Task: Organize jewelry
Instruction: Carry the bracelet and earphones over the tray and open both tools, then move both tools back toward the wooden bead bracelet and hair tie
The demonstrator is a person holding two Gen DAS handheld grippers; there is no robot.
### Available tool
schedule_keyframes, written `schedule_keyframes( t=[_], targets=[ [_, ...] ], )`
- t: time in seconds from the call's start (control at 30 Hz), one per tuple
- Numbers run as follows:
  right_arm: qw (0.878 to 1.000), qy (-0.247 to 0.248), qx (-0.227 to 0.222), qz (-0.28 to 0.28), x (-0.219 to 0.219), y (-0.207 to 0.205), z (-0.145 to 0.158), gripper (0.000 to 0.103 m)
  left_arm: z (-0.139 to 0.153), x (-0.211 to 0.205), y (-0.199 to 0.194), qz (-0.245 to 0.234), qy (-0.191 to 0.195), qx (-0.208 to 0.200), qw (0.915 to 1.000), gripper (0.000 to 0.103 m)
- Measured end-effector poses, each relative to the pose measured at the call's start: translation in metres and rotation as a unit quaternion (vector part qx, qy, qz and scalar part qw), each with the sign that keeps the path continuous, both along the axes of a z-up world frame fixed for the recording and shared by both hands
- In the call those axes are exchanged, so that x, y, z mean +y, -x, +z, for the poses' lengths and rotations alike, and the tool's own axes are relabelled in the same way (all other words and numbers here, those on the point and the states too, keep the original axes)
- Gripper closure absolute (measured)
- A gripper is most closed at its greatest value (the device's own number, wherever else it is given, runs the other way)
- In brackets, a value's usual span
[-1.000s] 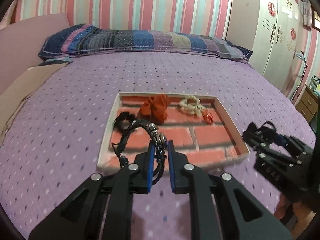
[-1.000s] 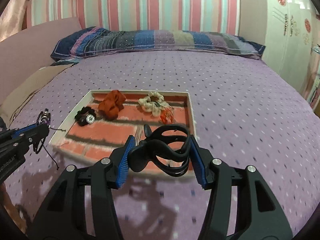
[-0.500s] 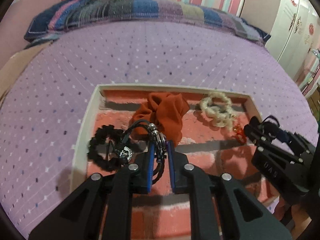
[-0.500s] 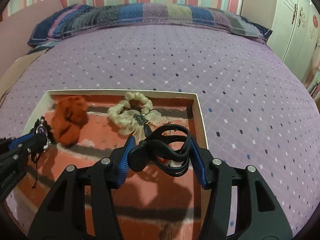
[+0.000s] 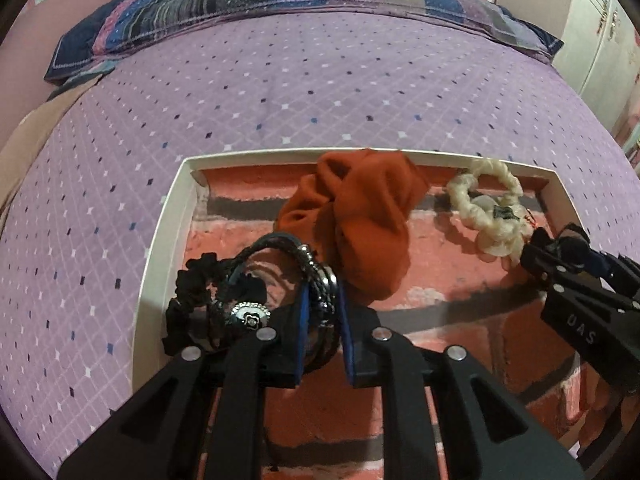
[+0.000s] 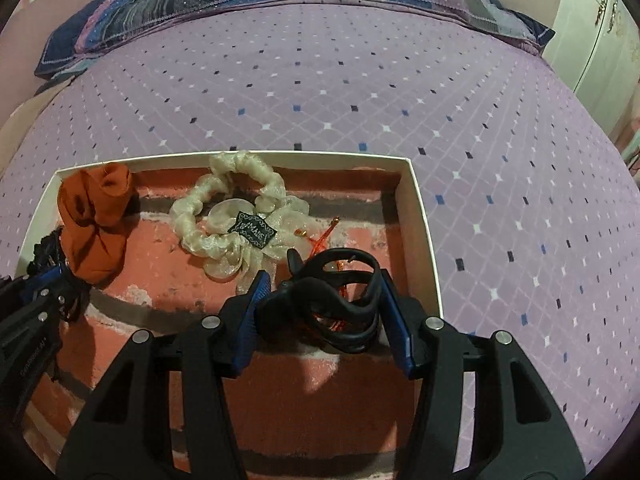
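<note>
A white-rimmed tray with a red brick-pattern floor lies on the purple bed; it also shows in the right wrist view. My left gripper is shut on a black cord bracelet with metal beads, low over the tray's left part. A black scrunchie with a round charm lies under it. My right gripper is shut on a black hair claw clip over the tray's right part. An orange scrunchie, a cream scrunchie and an orange earring lie in the tray.
The purple dotted bedspread surrounds the tray. A striped pillow lies at the far edge of the bed. A white wardrobe stands at the right, and a pink cloth lies at the left.
Both grippers have moved forward and down over the tray, still holding the bracelet and the claw clip. The tray now fills the lower part of both views.
</note>
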State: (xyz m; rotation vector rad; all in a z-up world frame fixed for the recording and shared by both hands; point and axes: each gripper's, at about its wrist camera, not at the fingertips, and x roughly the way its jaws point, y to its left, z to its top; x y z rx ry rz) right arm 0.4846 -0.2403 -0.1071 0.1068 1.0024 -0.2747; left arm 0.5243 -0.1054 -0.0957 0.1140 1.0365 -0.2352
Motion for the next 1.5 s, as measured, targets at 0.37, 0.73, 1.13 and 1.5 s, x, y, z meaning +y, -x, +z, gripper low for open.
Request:
schedule_keyframes(
  t=[0.37,0.73,1.13,1.5],
  targets=[
    [1.000,-0.011,0.010,0.017,0.004,0.004,0.006,0.034,0.006,0.017,0.005,0.010,0.010,-0.005,0.9999,0.059],
    [0.995,-0.012,-0.090,0.031,-0.002,0.082,0.081,0.008,0.083,0.055,0.070,0.005,0.074,-0.077,0.9942,0.031],
    [0.985,0.043,-0.162,0.037,0.029,0.218,0.107,0.004,0.137,0.111,0.204,0.002,0.055,-0.178,0.9826,0.011],
    [0.981,0.050,-0.182,0.043,0.061,0.307,0.090,0.004,0.123,0.135,0.287,0.016,0.051,-0.194,0.9796,0.010]
  ],
)
